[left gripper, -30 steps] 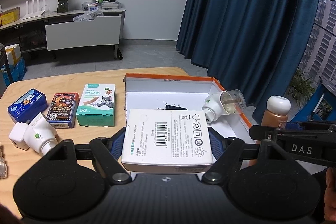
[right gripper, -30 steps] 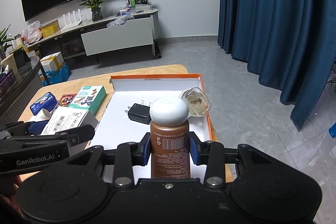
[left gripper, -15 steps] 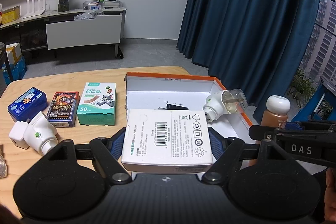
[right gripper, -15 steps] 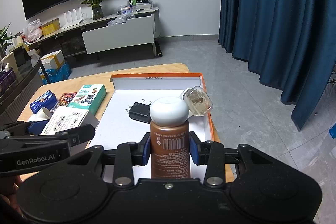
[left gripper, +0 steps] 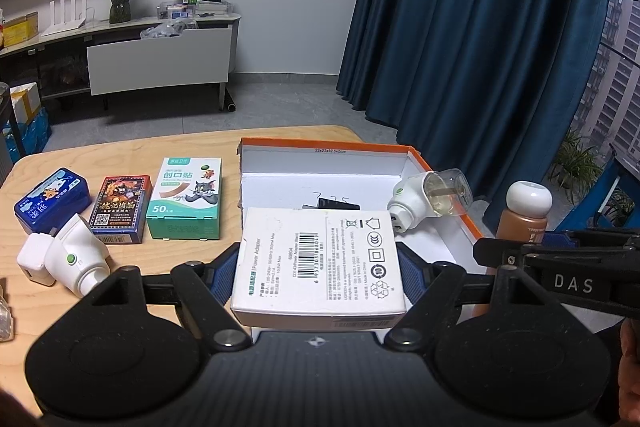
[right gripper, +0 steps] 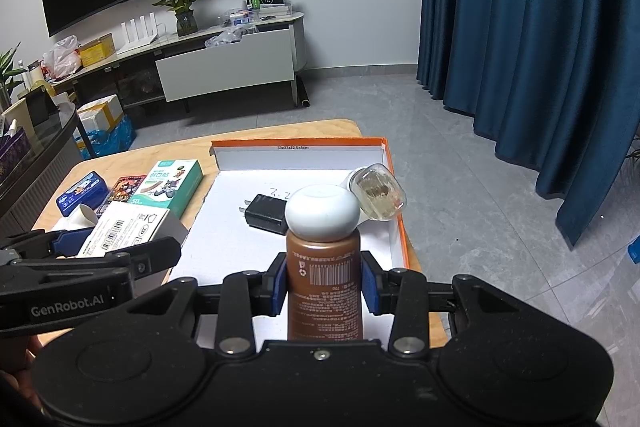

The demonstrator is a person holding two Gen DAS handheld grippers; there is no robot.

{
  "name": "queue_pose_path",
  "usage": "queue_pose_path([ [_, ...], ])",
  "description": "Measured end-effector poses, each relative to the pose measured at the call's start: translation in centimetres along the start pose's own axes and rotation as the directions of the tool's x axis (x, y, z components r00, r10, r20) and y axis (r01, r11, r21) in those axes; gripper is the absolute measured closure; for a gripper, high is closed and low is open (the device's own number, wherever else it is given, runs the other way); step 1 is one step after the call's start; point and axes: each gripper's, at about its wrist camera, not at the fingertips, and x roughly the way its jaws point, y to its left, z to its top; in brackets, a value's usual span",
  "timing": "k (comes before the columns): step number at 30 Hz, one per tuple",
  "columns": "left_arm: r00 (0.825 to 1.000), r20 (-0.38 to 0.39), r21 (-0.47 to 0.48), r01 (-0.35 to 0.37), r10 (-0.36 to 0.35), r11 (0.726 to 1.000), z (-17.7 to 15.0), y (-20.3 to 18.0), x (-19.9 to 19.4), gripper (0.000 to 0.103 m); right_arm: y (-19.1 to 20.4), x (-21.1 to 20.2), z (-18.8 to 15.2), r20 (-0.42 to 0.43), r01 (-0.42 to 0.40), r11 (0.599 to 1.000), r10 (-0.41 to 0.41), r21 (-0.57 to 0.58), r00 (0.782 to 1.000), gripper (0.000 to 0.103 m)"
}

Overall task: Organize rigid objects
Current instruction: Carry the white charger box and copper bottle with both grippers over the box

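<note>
L wrist view: left gripper [left gripper: 320, 259] is clamped on a white adapter box [left gripper: 320, 261], blue pads on both its sides, label face up, held over the near edge of the orange-rimmed tray box [left gripper: 442, 169]. Inside the tray: a black charger [left gripper: 336, 203], mostly hidden behind the held box, and a white plug-in w/ clear bottle [left gripper: 428, 201] leaning at the right wall. On the wooden table [left gripper: 132, 151] left of the tray, in a row: green bandage box [left gripper: 186, 193], dark card box [left gripper: 120, 209], blue tin [left gripper: 52, 199]. A second white plug-in [left gripper: 66, 259] lies nearer, on its side. The brown bottle [left gripper: 522, 217] w/ white cap shows at right, beyond the tray's right rim.

R wrist view: right gripper [right gripper: 324, 287] is closed narrow on the brown bottle [right gripper: 324, 279], upright, pads on both sides, held above the tray's near right part. Tray [right gripper: 394, 195] interior holds the charger [right gripper: 266, 213] near the middle and the clear-bottle plug-in [right gripper: 376, 197] in the far right corner. The adapter box [right gripper: 124, 227] and the left gripper [right gripper: 96, 241] are at left, just beside the tray's left edge.
</note>
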Motion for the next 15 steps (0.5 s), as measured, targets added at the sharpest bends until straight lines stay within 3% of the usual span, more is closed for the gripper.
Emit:
queue_pose_path([
  [15, 1.000, 0.001, 0.003, -0.001, 0.001, 1.000, 0.02, -0.02, 0.05, 0.024, 0.05, 0.11, 0.04, -0.003, -0.002, 1.000, 0.002, -0.002, 1.000, 0.057],
])
